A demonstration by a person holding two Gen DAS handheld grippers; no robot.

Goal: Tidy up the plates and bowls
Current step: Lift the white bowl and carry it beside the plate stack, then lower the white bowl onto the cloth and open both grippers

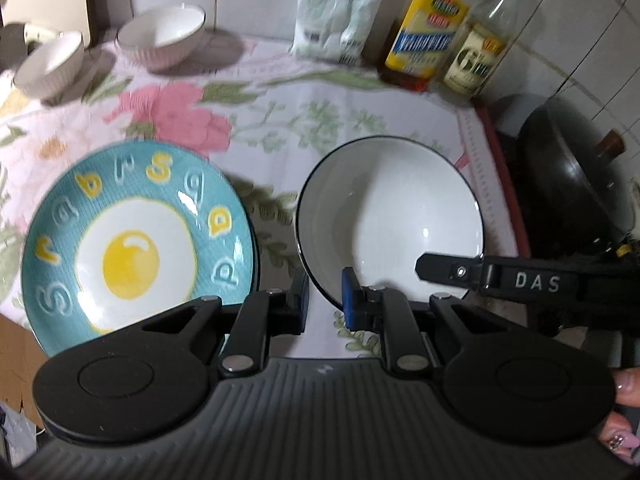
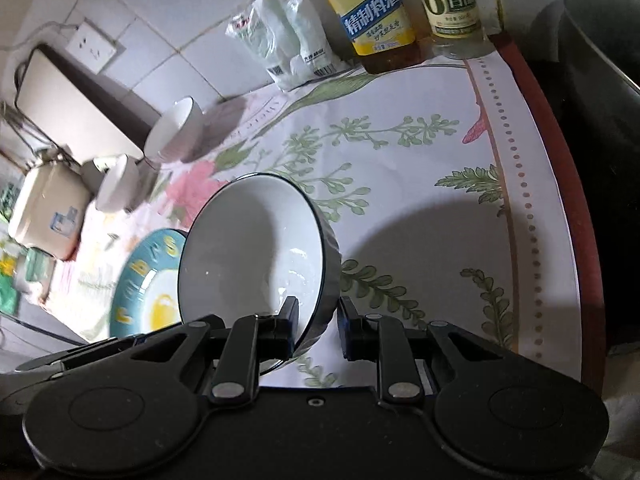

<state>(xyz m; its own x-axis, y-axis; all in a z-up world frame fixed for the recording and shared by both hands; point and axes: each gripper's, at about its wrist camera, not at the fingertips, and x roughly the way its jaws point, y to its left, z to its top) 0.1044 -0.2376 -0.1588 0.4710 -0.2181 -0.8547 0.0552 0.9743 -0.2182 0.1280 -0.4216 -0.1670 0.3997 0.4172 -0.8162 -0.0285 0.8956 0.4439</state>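
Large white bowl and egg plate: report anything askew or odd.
Both are tipped steeply rather than lying flat: the large white bowl is clamped at its rim by the right gripper, the egg plate by the left gripper. No spills or damage visible.

Both bottles (image 2: 376, 12) lose their tops at the upper edge; the tongs cover the egg plate's (image 1: 132, 240) near rim; far bowls (image 1: 164, 36) blurred.

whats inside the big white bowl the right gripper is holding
Nothing visible: the big white bowl shows a bare glossy white inside in both views. The right gripper clamps its near rim, and its finger hides a small patch of the inside there.
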